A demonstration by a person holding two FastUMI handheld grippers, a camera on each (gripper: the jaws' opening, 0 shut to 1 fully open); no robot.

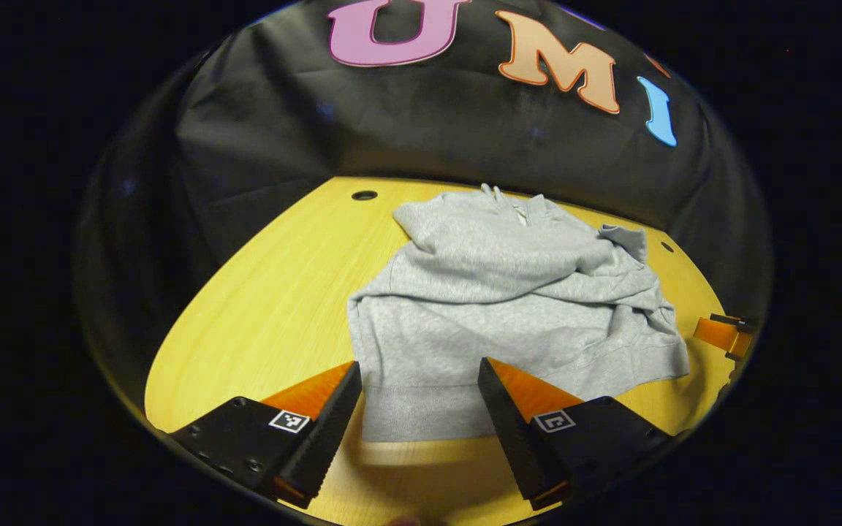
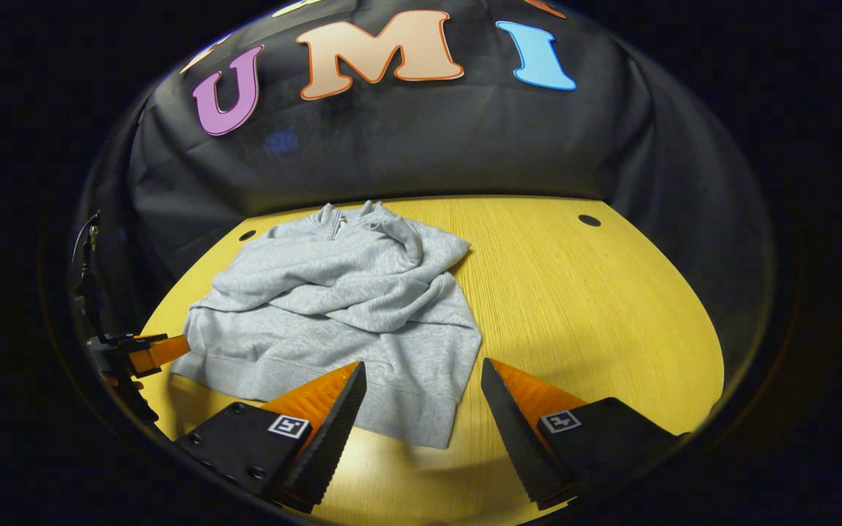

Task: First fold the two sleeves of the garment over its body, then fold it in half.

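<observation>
**Sleeves folded in, halving fold not yet begun**

Left gripper (image 1: 419, 398): released, jaws spread wide, hovering at 6 o'clock in the left gripper view, straddling the near hem band without touching it. Grasping nothing.

Grey sweatshirt (image 1: 494, 307): lying on the yellow table (image 1: 267, 292), collar toward 12 o'clock, hem toward 6. Both sleeves apparently already crossed over the body, one cuff (image 1: 626, 239) poking out near 2 o'clock. Bunched and wrinkled rather than flat.

Right gripper (image 2: 423, 398): likewise released, fingers parted, poised over the hem corner at 6 o'clock in the right gripper view. Seen also as a small shape at 3 o'clock in the left gripper view.

Step in hand, by judgement: sleeve folding done, fold in half next. Calls for lowering each gripper onto its own hem corner, pinching through the fabric, then lifting and carrying the hem toward the collar at 12 o'clock.

Hard to make out: exactly how the sleeves lie under the rumpled folds, and whether the far cuff is tucked or loose. Holding hands mostly cut off at the lower edges. Height of either gripper above the cloth not certain.
</observation>
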